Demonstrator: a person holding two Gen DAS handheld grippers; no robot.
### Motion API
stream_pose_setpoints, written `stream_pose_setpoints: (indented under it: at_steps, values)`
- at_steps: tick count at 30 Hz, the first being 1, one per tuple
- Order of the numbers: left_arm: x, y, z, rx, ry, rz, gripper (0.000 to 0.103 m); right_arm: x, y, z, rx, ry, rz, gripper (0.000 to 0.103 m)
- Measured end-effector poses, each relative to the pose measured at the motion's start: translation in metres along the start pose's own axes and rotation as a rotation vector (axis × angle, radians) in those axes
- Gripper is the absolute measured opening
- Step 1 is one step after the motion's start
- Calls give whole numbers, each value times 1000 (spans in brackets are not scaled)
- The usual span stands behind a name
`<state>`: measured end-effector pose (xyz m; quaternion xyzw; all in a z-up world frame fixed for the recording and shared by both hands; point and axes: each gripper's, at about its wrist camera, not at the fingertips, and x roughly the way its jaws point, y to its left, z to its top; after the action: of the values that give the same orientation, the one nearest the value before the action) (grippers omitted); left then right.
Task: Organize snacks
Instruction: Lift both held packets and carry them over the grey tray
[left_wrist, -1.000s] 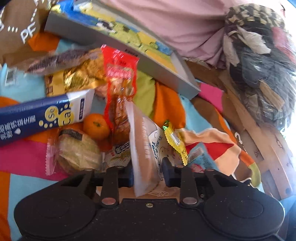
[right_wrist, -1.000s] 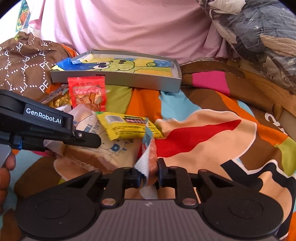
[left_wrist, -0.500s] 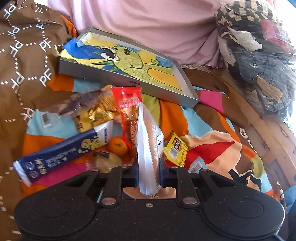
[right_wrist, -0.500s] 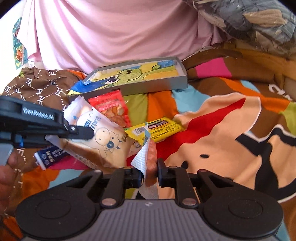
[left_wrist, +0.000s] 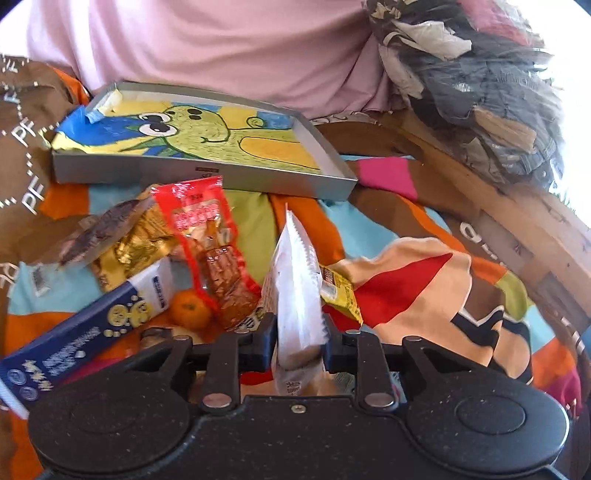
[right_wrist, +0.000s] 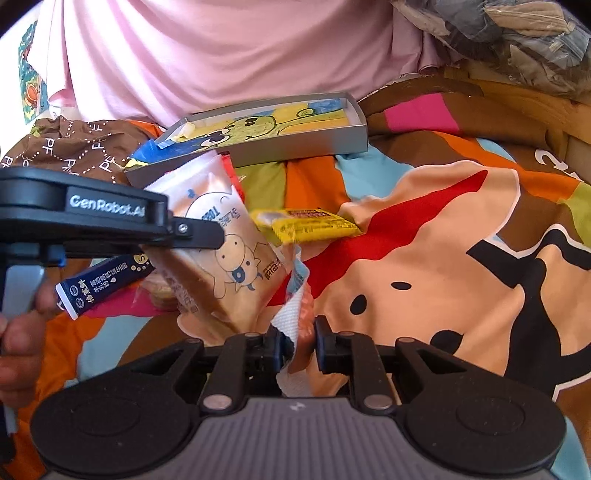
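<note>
Bedspread (right_wrist: 424, 258) held snack pile, tray (left_wrist: 207, 173) behind. Left claw (left_wrist: 300, 332) clamped bread bag (left_wrist: 295, 280); right claw (right_wrist: 299, 343) clamped small packet (right_wrist: 295, 314).

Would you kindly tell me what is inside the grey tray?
The grey tray holds only a sheet with a green cartoon drawing, curled at its blue corner; no snacks show. Whatever lies beneath the sheet is covered.

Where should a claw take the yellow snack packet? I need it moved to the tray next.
Grip the yellow snack packet by its crimped left end, which lifts slightly off the blanket. Come from above with the fingers across its narrow width, since it lies flat and long. Both claws are full now, so one must first unload.
</note>
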<state>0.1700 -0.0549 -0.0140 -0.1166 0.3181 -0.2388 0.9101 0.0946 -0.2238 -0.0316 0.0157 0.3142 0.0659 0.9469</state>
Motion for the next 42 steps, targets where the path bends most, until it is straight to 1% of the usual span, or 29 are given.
stream_pose_setpoints:
  at_steps: [5,11,13,14,15,16,20,23,32,39,42]
  values:
    - [10,2,-5,5,2,-8,32,5,-3,-1,2,12,-13,24]
    - [24,11,-12,-5,37,11,32,13,-2,-1,-13,36,-11,28]
    - [24,13,-14,-2,37,14,32,15,-1,-2,-19,35,-13,27]
    - [24,13,-14,-1,35,14,31,15,0,-3,-23,36,-21,23]
    - [23,13,-14,-2,36,16,29,16,1,-3,-27,35,-24,22]
    - [22,13,-14,-2,36,20,27,15,2,-4,-37,31,-25,22]
    - [16,12,-17,-7,24,43,25,8,12,-7,-95,-9,-28,18]
    - [8,12,-15,-20,10,52,24,2,17,-9,-122,-39,-27,18]
    - [-17,4,-13,12,-42,63,22,-13,24,-9,-183,-121,-61,18]
    - [-33,3,-3,-15,-78,58,22,-27,23,0,-193,-172,-53,18]
    - [-41,5,2,-26,-109,91,22,-30,22,5,-191,-183,-37,18]
